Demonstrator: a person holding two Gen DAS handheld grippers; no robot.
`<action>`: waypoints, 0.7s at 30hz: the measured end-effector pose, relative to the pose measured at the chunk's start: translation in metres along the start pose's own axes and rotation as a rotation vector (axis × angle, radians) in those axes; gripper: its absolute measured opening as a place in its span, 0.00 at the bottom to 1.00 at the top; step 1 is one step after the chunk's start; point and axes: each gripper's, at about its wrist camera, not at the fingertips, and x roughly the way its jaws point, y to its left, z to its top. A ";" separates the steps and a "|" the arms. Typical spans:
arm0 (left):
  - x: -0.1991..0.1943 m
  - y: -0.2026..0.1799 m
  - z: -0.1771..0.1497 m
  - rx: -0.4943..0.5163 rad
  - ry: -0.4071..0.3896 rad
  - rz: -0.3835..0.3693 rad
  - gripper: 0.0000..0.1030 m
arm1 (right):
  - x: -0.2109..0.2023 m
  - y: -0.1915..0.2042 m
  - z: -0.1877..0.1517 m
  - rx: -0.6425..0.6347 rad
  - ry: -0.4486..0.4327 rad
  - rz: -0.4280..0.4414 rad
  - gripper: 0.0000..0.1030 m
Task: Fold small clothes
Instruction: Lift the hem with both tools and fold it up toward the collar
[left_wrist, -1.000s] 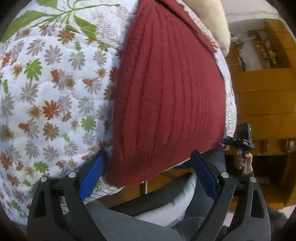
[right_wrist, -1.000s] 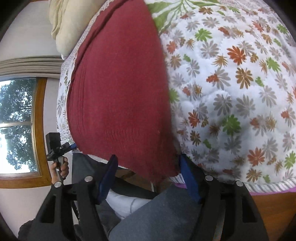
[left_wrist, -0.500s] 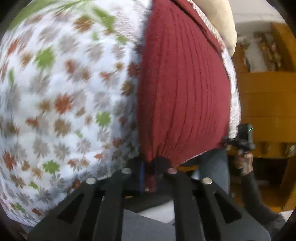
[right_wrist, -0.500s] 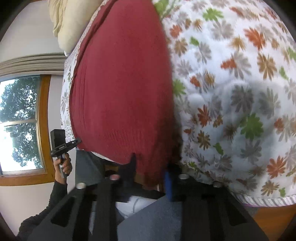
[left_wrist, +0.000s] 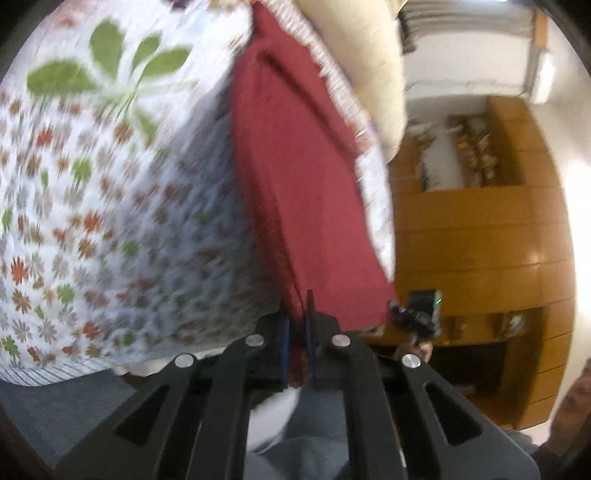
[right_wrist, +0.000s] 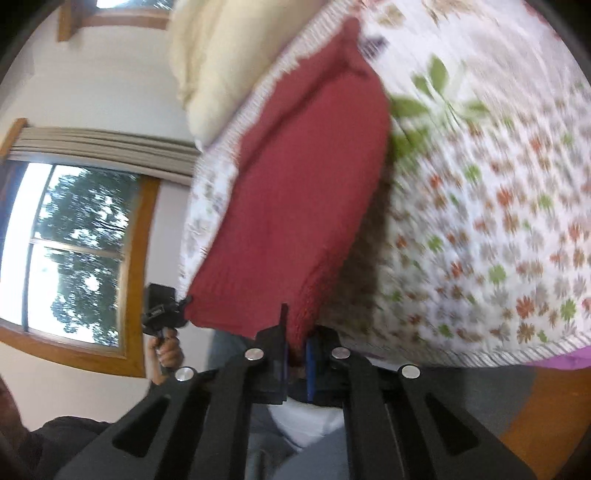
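Note:
A dark red knitted garment (left_wrist: 295, 177) lies on a floral quilted bedspread (left_wrist: 92, 206), with its near hem raised off the bed. My left gripper (left_wrist: 295, 328) is shut on one near corner of that hem. In the right wrist view the same red garment (right_wrist: 295, 192) stretches away from me, and my right gripper (right_wrist: 295, 332) is shut on its other near corner. Each view shows the opposite gripper, held in a hand, at the garment's far lower corner. The fabric hangs taut between the two grips.
A cream pillow (left_wrist: 365, 66) sits at the head of the bed beyond the garment. Wooden shelving (left_wrist: 472, 221) stands to one side and a window (right_wrist: 74, 251) to the other. The person's grey trousers (left_wrist: 314, 454) are just below the grippers.
Both grippers went from open around the hem to shut on it, then lifted the near edge up off the bedspread; the views are blurred by motion.

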 end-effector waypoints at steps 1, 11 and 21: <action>-0.003 -0.007 0.003 0.005 -0.019 -0.018 0.04 | -0.004 0.007 0.004 -0.008 -0.018 0.017 0.06; -0.008 -0.061 0.051 0.030 -0.110 -0.105 0.04 | -0.019 0.050 0.069 -0.044 -0.121 0.087 0.06; 0.010 -0.053 0.145 -0.087 -0.176 -0.098 0.04 | -0.002 0.043 0.168 0.000 -0.164 0.048 0.06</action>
